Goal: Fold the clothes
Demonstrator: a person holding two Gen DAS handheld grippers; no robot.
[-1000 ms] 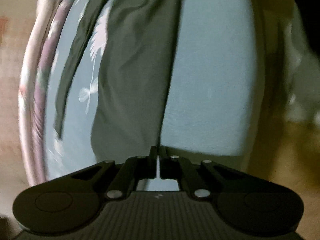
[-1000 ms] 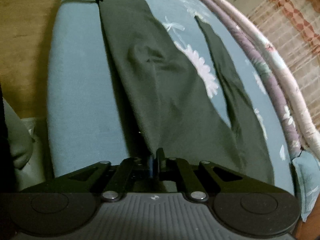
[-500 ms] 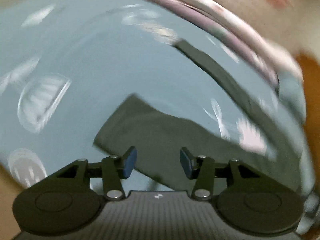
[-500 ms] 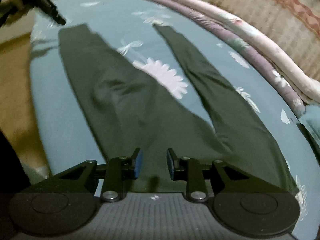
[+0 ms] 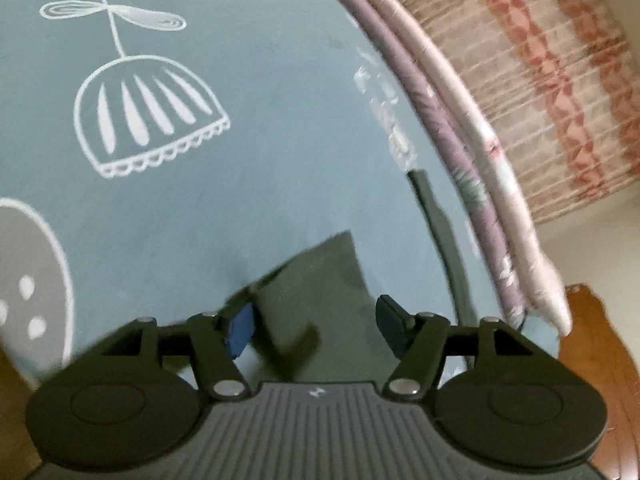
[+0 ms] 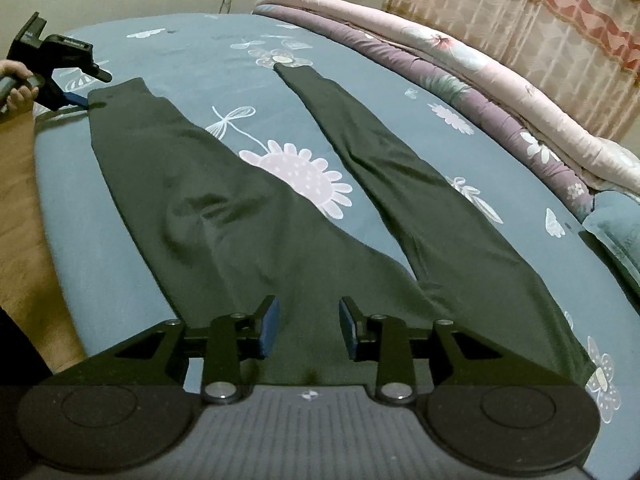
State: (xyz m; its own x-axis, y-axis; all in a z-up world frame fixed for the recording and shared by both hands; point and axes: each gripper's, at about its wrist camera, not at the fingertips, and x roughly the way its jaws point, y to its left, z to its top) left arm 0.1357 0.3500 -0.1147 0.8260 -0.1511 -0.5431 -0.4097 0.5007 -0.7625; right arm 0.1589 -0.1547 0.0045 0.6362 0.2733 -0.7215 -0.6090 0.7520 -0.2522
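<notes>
Both grippers' jaws opening — dark leggings (image 6: 248, 216) lie flat.

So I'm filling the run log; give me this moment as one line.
step: trousers laid flat on bed | left gripper: opening, over cuff, no grip | right gripper: opening, over waist, no grip

Dark trousers (image 6: 224, 216) cut off at the waist behind the right gripper (image 6: 307, 330), so waistband hidden. In the left wrist view, only one leg end showing between the opening jaws of the left gripper (image 5: 316, 330), smeared by blur; impossible to tell whether cloth touches the blue pad. Hand (image 6: 16, 84) cropped by the picture's edge. Rolled quilt (image 6: 500, 92) and curtain (image 6: 540, 20) running out of frame. Far wall details too small to make out.
</notes>
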